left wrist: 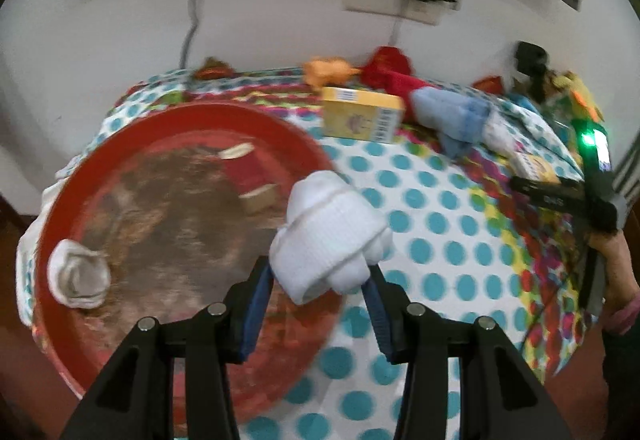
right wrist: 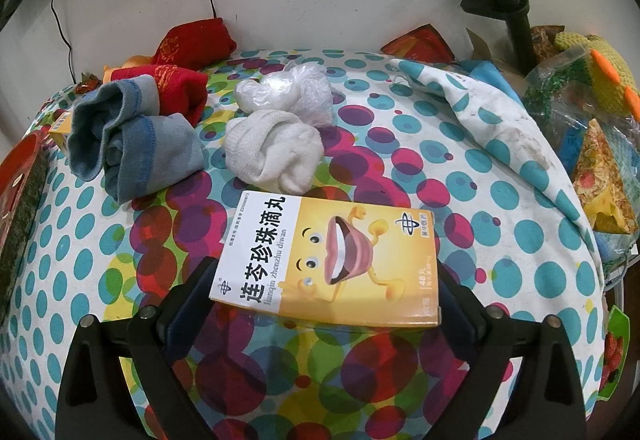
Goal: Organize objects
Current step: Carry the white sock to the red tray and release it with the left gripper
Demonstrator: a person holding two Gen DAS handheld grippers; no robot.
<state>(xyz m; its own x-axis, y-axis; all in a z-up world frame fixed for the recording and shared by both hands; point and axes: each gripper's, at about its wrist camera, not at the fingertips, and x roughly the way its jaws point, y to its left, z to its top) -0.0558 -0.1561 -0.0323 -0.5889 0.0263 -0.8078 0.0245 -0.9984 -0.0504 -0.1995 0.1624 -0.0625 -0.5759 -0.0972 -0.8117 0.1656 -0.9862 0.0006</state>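
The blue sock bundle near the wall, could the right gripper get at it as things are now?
Probably not right away. The right gripper is shut on the yellow medicine box, so its jaws are occupied. The blue sock bundle lies uncovered on the dotted tablecloth, ahead and to the left, so the way looks free once the box is put down.

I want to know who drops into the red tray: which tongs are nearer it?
Left. The left tongs, holding a white sock bundle, hang over the red tray's edge; the right tongs sit farther off.
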